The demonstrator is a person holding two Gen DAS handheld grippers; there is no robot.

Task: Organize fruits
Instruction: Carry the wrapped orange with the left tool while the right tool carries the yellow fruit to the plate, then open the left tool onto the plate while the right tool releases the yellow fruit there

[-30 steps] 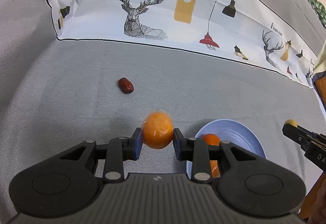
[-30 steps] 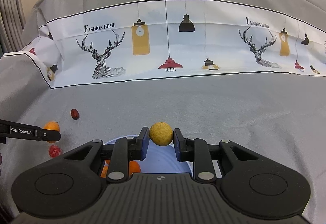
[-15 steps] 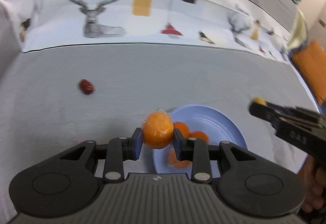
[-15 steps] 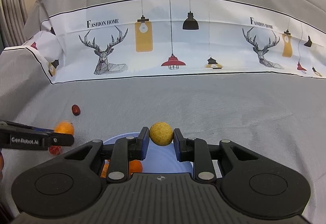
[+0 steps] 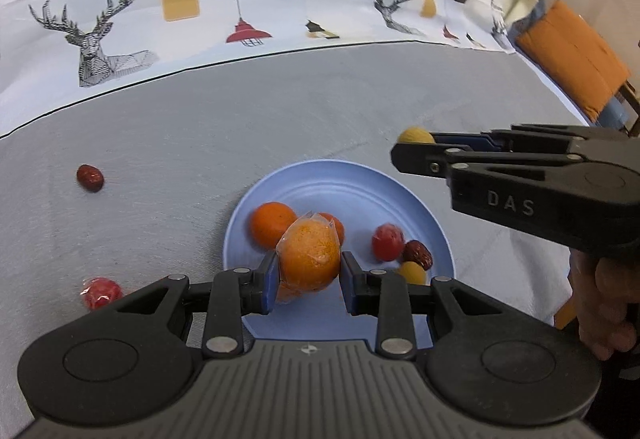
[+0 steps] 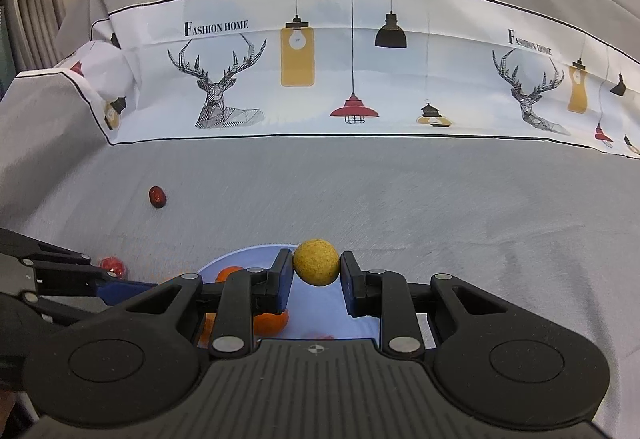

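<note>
We take the blue plate (image 5: 434, 235) as our landmark, resting on the grey cloth (image 5: 200, 143) of the tabletop. Over its near rim, our left tool (image 5: 308, 271) is clenched on a wrapped orange (image 5: 310, 259), its two pads pressing the fruit's sides through clear film. Over the plate's far rim, our right tool (image 6: 316, 271) grips a small yellow fruit (image 6: 316, 262) between its pads.

On the plate we see two bare oranges (image 5: 272, 223) toward its left side, partly hidden behind the held one, and on its right side a red wrapped fruit (image 5: 387, 242), a dark red date (image 5: 418, 253) and another small yellow fruit (image 5: 411, 273), all close together.

Off the plate, well to its left on the cloth, lies a second date (image 5: 90, 178); nearer us, also left of the plate, lies a second red wrapped fruit (image 5: 102, 292). Beyond the plate runs a white band (image 6: 360, 79) printed with deer and lamps.
</note>
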